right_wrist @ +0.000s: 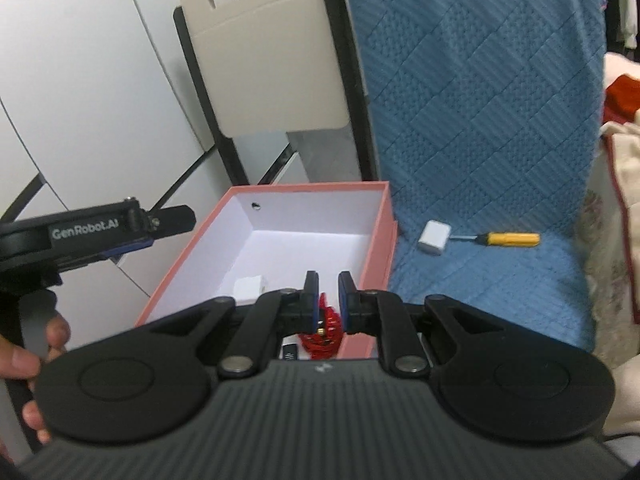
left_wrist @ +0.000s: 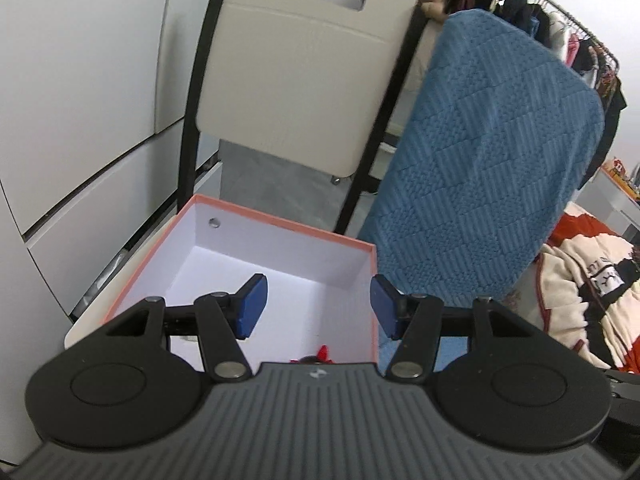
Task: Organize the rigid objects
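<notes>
A pink box [right_wrist: 380, 236] with a white inside stands open on a chair seat; it also shows in the left wrist view [left_wrist: 280, 220]. Inside lie a white block [right_wrist: 249, 289], a red tasselled ornament [right_wrist: 326, 336] and a small black item [right_wrist: 289, 351]. My right gripper [right_wrist: 328, 296] hovers over the box's near end, its jaws a narrow gap apart, just above the ornament; whether it grips anything is unclear. My left gripper [left_wrist: 316, 304] is open and empty above the box. A white cube [right_wrist: 434, 237] and a yellow screwdriver [right_wrist: 506, 239] lie on the blue cover to the right.
A beige chair back [left_wrist: 304, 60] rises behind the box. A blue quilted cover [right_wrist: 488, 120] drapes the neighbouring chair. White cabinet doors [left_wrist: 80, 120] stand on the left. A clothes rack [left_wrist: 560, 20] and piled fabric [left_wrist: 592, 280] are on the right.
</notes>
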Available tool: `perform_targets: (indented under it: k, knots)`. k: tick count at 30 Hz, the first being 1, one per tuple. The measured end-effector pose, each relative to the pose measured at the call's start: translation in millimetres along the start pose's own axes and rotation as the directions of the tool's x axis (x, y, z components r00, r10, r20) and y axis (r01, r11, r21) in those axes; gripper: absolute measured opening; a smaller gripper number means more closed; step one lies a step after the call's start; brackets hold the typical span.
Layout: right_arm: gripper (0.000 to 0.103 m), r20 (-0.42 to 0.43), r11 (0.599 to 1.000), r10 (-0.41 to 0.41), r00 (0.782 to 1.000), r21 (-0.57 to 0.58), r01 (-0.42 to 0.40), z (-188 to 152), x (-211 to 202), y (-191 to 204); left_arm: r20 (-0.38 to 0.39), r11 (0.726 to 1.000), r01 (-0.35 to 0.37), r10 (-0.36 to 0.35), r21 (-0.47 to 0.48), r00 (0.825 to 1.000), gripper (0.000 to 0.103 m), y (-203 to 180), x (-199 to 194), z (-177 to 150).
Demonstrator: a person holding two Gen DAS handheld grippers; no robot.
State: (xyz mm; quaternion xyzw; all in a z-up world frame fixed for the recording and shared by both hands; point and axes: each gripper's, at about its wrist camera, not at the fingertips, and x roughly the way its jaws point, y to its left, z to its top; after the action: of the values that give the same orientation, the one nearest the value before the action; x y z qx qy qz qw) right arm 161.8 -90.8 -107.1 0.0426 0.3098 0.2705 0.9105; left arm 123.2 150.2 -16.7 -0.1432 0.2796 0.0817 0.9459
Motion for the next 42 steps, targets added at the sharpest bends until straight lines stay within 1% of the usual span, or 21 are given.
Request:
perform_targets:
  k: [4, 7, 15, 28, 33, 36, 38, 42]
  knots:
    - [0.014, 0.024, 1.0, 0.004, 1.0, 0.004, -0.004, -5.9, -19.0, -13.0, 0.023, 1.0, 0.002, -0.003, 0.008, 1.0, 0.063, -18.2, -16.6, -5.7]
    - [0.014, 0.058, 1.0, -0.021, 0.998, -0.007, 0.021, -12.5, -32.6, -19.4, 0.034, 1.0, 0.009, -0.01, 0.015, 0.999, 0.063, -30.6, -27.8, -12.8]
    - [0.014, 0.081, 0.998, -0.06, 0.995, 0.016, 0.059, -40.1, -60.4, -42.9, 0.031, 0.998, 0.048, -0.049, 0.035, 0.998, 0.063, -51.9, -42.8, -40.6]
    - [0.014, 0.122, 0.99, -0.142, 0.982, 0.04, 0.139, -91.5, -101.6, -68.6, -0.022, 0.987, 0.132, -0.131, 0.092, 0.991, 0.063, -83.0, -56.1, -97.9]
    - [0.014, 0.138, 0.984, -0.173, 0.975, 0.065, 0.165, -112.8, -110.7, -77.3, -0.069, 0.981, 0.156, -0.149, 0.113, 0.986, 0.063, -88.1, -57.0, -124.1]
    - [0.014, 0.141, 0.979, -0.197, 0.97, 0.091, 0.185, -128.6, -113.6, -85.1, -0.094, 0.978, 0.161, -0.15, 0.131, 0.984, 0.063, -92.4, -53.2, -140.0]
    - [0.014, 0.135, 0.975, -0.211, 0.968, 0.099, 0.199, -137.7, -112.8, -90.2, -0.113, 0.978, 0.169, -0.156, 0.124, 0.981, 0.063, -95.0, -47.8, -147.9]
    - [0.014, 0.111, 0.97, -0.226, 0.968, 0.116, 0.213, -150.7, -103.2, -102.3, -0.132, 0.974, 0.175, -0.157, 0.145, 0.979, 0.063, -104.7, -34.7, -155.2]
